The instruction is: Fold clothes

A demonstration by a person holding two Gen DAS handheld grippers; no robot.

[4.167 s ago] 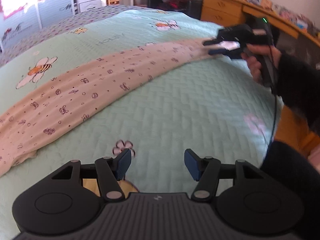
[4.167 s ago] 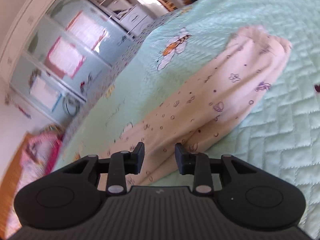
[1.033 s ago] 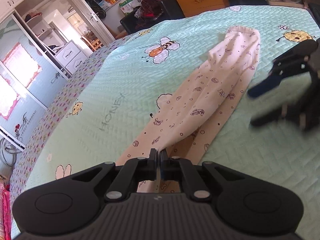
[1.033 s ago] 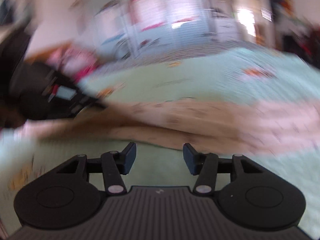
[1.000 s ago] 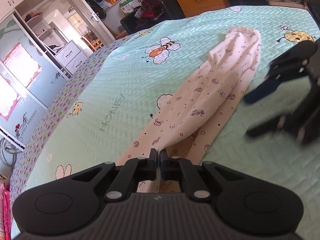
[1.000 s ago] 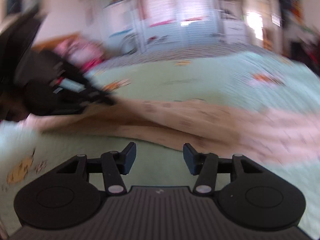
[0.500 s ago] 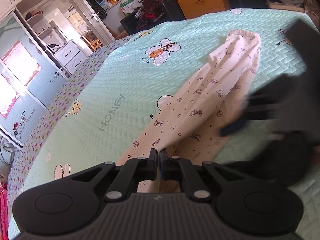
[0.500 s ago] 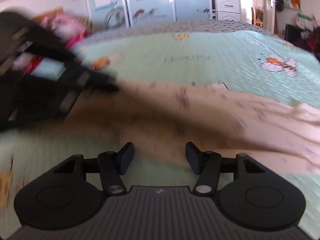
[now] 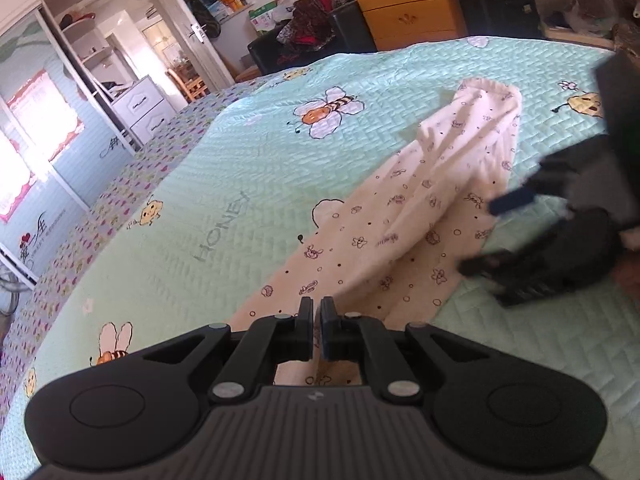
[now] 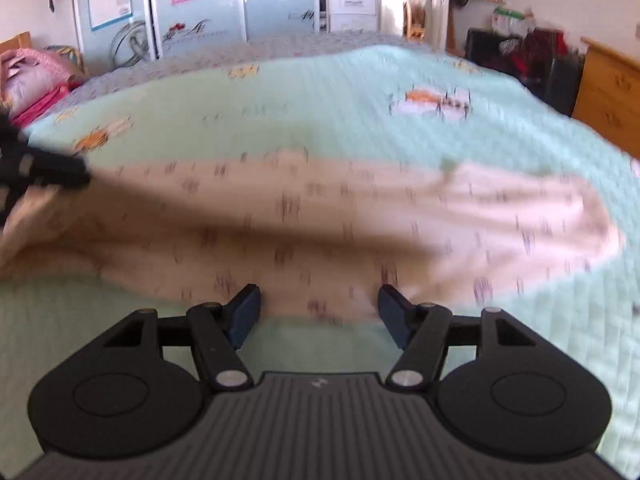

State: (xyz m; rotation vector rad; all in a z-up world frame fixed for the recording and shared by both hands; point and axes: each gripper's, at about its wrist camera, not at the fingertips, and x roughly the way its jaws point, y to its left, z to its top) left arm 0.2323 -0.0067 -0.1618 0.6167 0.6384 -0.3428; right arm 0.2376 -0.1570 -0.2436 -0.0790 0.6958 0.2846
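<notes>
Long cream trousers (image 9: 420,208) with small printed figures lie stretched across the mint quilt (image 9: 240,184). My left gripper (image 9: 316,320) is shut on their near end, and the cloth rises in a ridge from the pinch. In the left wrist view my right gripper (image 9: 490,236) comes in from the right at the trousers' side edge, blurred. Its jaws are opening. In the right wrist view the right gripper (image 10: 318,308) stands wide, with the trousers' (image 10: 320,220) edge just at its fingertips and no pad pressing on it. The left gripper (image 10: 78,174) shows at the far left.
The bed's quilt bears bee and flower prints. A wooden chest of drawers (image 9: 404,12) and a dark seat piled with clothes (image 9: 312,28) stand beyond the bed. White wardrobes (image 9: 100,60) line the left wall. Pink bedding (image 10: 32,80) lies at the bed's head.
The right gripper swung in from the right to the side edge of the trousers, and its jaws spread wider. The left gripper stayed still, shut on the near end.
</notes>
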